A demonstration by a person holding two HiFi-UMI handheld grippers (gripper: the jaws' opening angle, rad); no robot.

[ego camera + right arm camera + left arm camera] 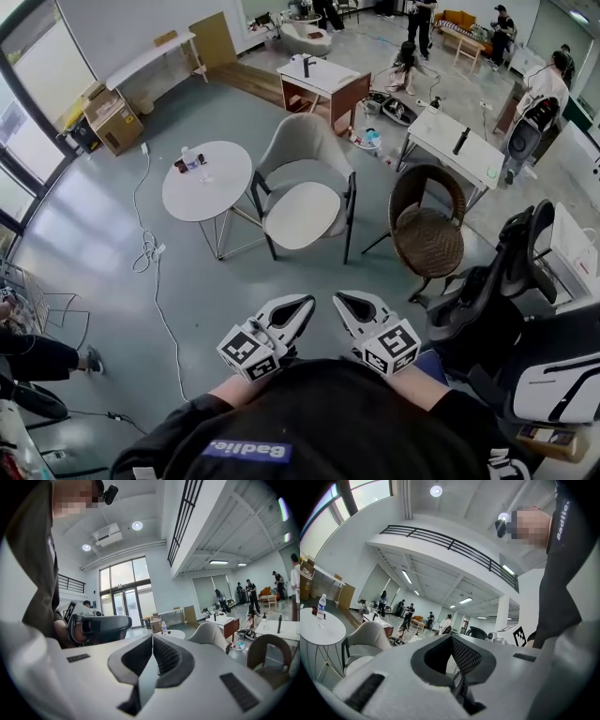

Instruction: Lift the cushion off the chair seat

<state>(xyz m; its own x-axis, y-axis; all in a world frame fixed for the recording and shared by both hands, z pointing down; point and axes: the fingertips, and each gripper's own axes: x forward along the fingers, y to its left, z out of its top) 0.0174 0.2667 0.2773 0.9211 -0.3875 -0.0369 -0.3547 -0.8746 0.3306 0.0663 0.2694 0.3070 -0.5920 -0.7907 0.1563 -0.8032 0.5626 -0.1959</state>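
A round cream cushion [302,215] lies on the seat of a beige shell chair [305,145] with black legs, in the middle of the head view. Both grippers are held close to the person's body, well short of the chair and apart from it. The left gripper [302,305] has its jaws shut with nothing between them, and so has the right gripper [343,299]. In the left gripper view the shut left gripper [451,637] points past the chair [369,634]. Beyond the shut right gripper [152,637] in the right gripper view stands the chair [212,634].
A round white table [206,180] with a bottle [190,157] stands left of the chair. A brown wicker chair [427,230] is to its right, with a black office chair [497,281] nearer. A cable [150,253] runs across the grey floor. Desks and people fill the far end.
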